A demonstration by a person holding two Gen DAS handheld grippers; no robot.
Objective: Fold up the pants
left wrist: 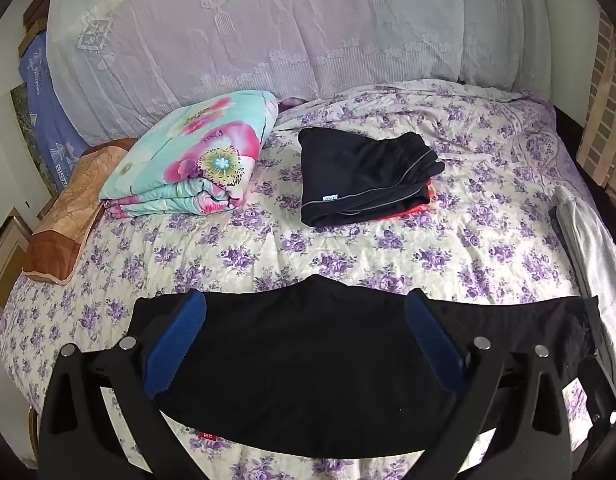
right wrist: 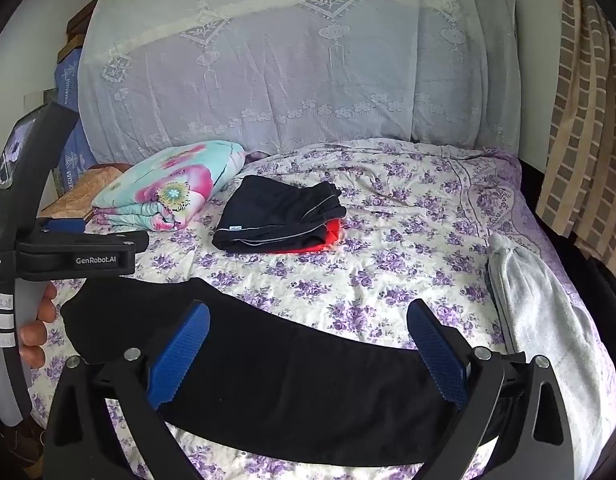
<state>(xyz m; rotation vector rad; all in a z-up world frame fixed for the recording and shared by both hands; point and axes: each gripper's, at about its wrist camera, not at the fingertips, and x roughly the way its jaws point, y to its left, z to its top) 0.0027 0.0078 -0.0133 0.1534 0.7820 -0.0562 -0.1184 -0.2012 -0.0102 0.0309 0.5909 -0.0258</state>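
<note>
While both grippers hover with their blue pads spread wide and nothing pinched between them, the black pants (left wrist: 308, 364) lie flat as a long strip across the near edge of the bed (left wrist: 347, 256), directly under the tools. The left gripper (left wrist: 306, 344) sits over one stretch of the cloth and the right gripper (right wrist: 308, 350) over the other; each tilts downward toward the fabric, and I cannot tell whether the pads touch it. In the right wrist view the left tool shows at the frame's edge, with the person's hand (right wrist: 36, 320) wrapped round its handle.

The step in hand looks like the first grab for a fold. To do it well, each claw should come down on an edge of the strip (not its middle), pinch every layer there, and both should lift level so the cloth does not twist. Carry the held edge over onto the far one and line them up before letting go.

A folded black garment (left wrist: 363, 176) on something red already rests further up the bed, beside a floral quilt (left wrist: 192, 160); grey pants (right wrist: 543, 312) wait at the bed's right side
</note>
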